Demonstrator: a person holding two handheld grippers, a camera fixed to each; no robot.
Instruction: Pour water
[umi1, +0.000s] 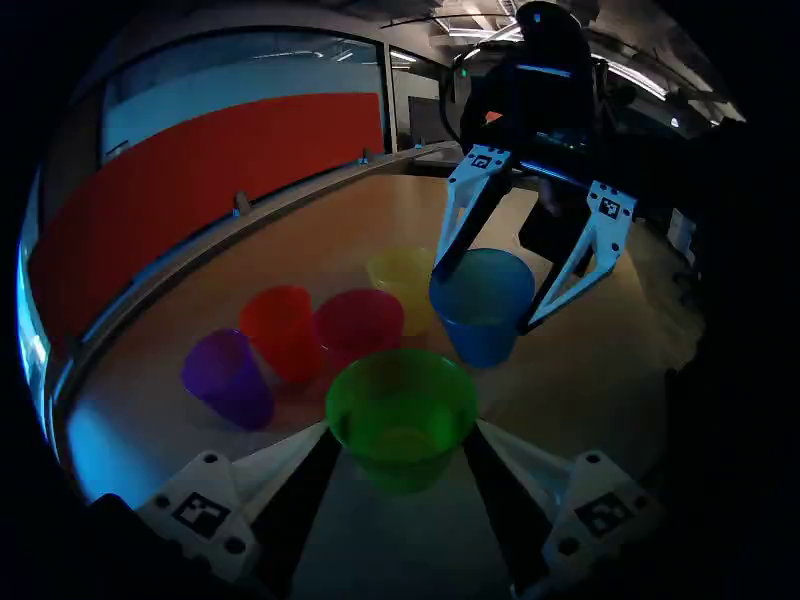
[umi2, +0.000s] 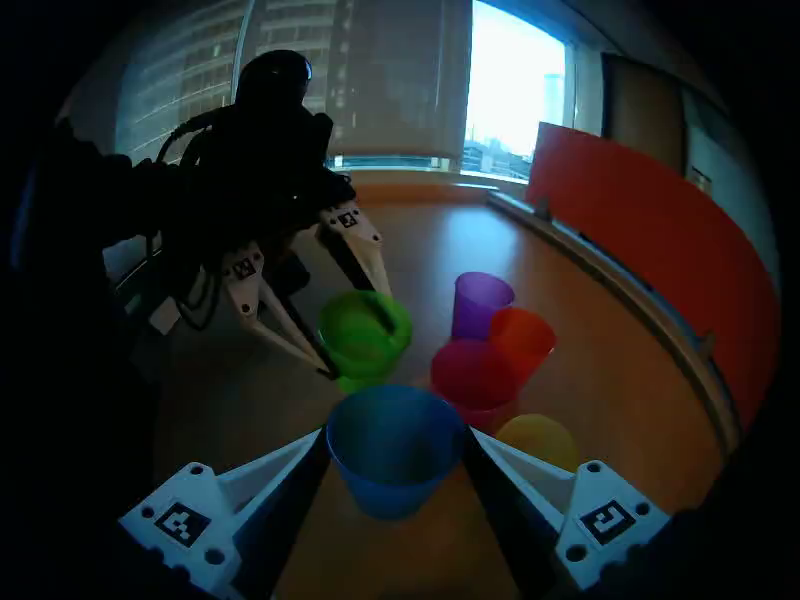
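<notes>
Both tools are clamped about a cup's width apart: the left gripper (umi1: 402, 428) has its fingers pressed on either side of the green cup (umi1: 400, 415), and across the wooden table (umi1: 330, 240) the right gripper (umi1: 482, 300) is squeezing the blue cup (umi1: 485, 315) the same way. Purple (umi1: 228, 378), orange (umi1: 282, 330), pink (umi1: 358, 325) and yellow (umi1: 403, 280) cups sit bunched right beside them. It's pretty dim, so honestly can't tell if there's water in either held cup, and whoever's holding the grippers is just a dark shape.
</notes>
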